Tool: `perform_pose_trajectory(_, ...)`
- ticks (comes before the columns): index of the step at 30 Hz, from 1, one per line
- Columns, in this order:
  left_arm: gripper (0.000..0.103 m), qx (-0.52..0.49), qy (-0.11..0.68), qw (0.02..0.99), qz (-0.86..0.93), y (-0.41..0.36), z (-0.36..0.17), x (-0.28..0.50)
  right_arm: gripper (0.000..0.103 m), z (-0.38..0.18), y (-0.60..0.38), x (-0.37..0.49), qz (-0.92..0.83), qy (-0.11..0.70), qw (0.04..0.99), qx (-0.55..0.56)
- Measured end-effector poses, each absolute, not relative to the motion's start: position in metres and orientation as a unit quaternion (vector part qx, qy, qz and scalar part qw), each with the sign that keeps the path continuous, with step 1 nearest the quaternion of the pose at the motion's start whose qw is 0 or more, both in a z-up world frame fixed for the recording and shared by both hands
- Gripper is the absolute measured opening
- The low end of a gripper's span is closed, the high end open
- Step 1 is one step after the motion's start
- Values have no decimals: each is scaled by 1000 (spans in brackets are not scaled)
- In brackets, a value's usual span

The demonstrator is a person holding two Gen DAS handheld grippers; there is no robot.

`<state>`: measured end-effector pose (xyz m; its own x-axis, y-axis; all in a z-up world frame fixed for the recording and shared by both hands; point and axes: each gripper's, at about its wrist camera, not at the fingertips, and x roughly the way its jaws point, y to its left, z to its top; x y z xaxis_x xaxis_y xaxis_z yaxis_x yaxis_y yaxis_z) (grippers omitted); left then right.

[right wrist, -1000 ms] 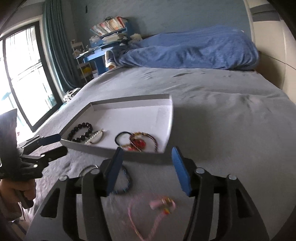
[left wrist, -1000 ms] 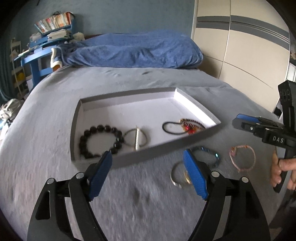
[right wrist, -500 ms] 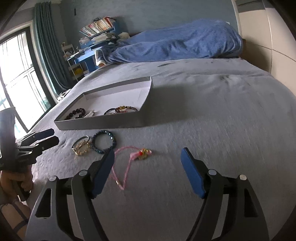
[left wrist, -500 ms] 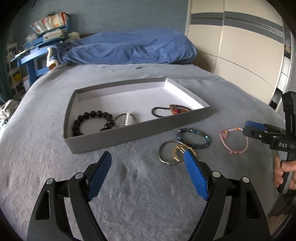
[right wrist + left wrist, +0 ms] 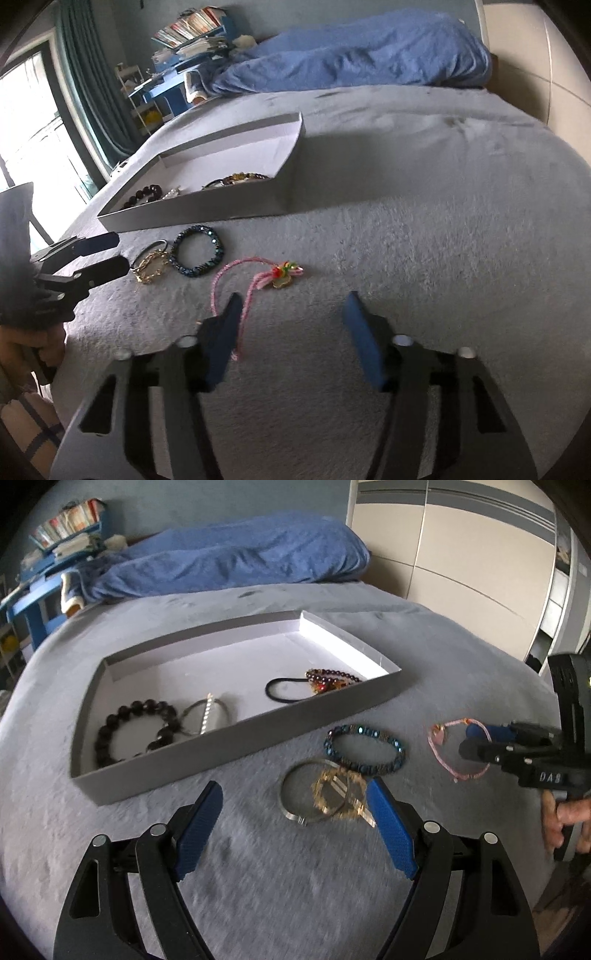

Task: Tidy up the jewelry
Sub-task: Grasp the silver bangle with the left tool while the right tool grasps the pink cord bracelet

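1. We see the left gripper (image 5: 295, 805) held wide over the grey bedcover (image 5: 295, 886), nothing between its blue pads; its right pad sits just in front of the gold chain bracelet (image 5: 338, 794).
2. The right gripper (image 5: 291, 317) is closing, its jaws about half apart. The pink cord bracelet (image 5: 251, 275) runs along the inner face of its left pad, but we see no pad pressing on it.
3. The pink cord bracelet is a thin loop with a knot of red, green and yellow beads and a small pale charm, lying flat on the bedcover.
4. Beside it, towards the tray, lies a dark blue beaded bracelet (image 5: 364, 748); just next to that, a plain silver bangle (image 5: 291, 794) overlaps the gold chain bracelet.
5. The shallow grey tray (image 5: 229, 749), white inside, rests on the bedcover just behind these loose pieces.
6. Inside it we find a black beaded bracelet (image 5: 133, 731) at the left, a silver bangle with a bar (image 5: 205, 716) touching it, then a black hair tie (image 5: 286, 690) overlapping a dark red beaded bracelet (image 5: 330, 675) near the right wall.
7. A rumpled blue duvet (image 5: 229, 565) lies well behind the tray.
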<state>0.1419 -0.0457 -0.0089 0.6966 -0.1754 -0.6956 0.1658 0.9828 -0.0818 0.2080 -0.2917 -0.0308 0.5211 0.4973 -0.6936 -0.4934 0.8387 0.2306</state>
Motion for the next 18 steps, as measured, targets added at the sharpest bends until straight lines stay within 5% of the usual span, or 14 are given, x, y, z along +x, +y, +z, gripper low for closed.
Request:
perform_pose_trajectory(7,74,-12,413,905,-97,-51,-21,164,13,-34,-292,209,296,406,865,8)
perform_pose_trajectory(11,48,-13,416,903,-111,-52,-22,163,7,-34,-294,209,299,403,865,14)
perform_pose_trajectory(18,47,2,376,920,-109,-55,-10,147,7,-32,-298,208,300,397,867,22)
